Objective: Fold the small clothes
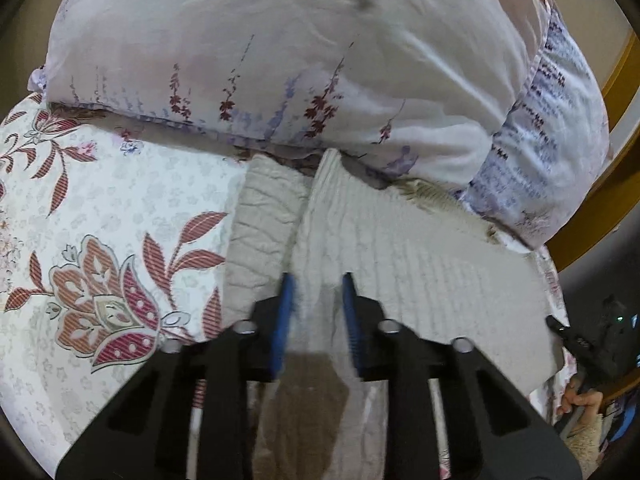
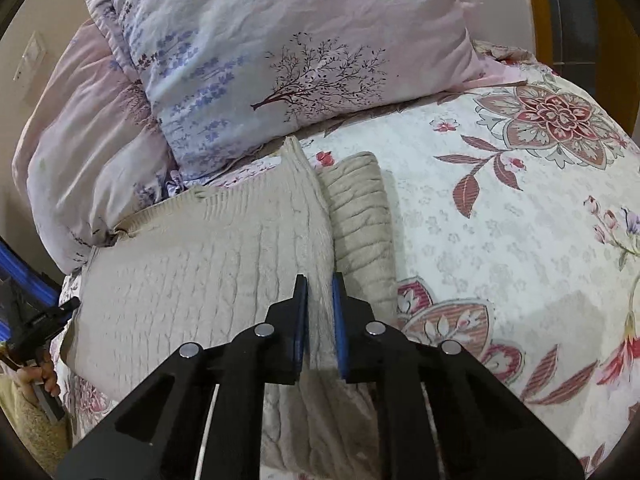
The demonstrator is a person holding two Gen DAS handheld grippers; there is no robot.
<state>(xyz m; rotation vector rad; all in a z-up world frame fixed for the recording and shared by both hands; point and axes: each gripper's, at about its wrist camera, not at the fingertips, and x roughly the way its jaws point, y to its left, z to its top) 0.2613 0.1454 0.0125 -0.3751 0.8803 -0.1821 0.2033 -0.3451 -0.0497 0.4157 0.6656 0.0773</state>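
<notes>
A beige cable-knit sweater [image 1: 420, 264] lies on a floral bedsheet, its body spread flat and one sleeve [image 1: 264, 216] lying alongside. My left gripper [image 1: 318, 284] has its blue pads on either side of a raised fold of the sweater and is shut on it. In the right wrist view the same sweater [image 2: 200, 272] spreads to the left, with the sleeve [image 2: 360, 216] to the right. My right gripper [image 2: 320, 284] is shut on a raised ridge of the sweater between body and sleeve.
A pale floral pillow [image 1: 260, 52] lies just beyond the sweater, also in the right wrist view [image 2: 280, 52], with a pink quilt [image 2: 80, 140] beside it. The floral bedsheet [image 2: 500, 240] stretches to the right. A wooden bed frame [image 1: 616, 160] runs along the edge.
</notes>
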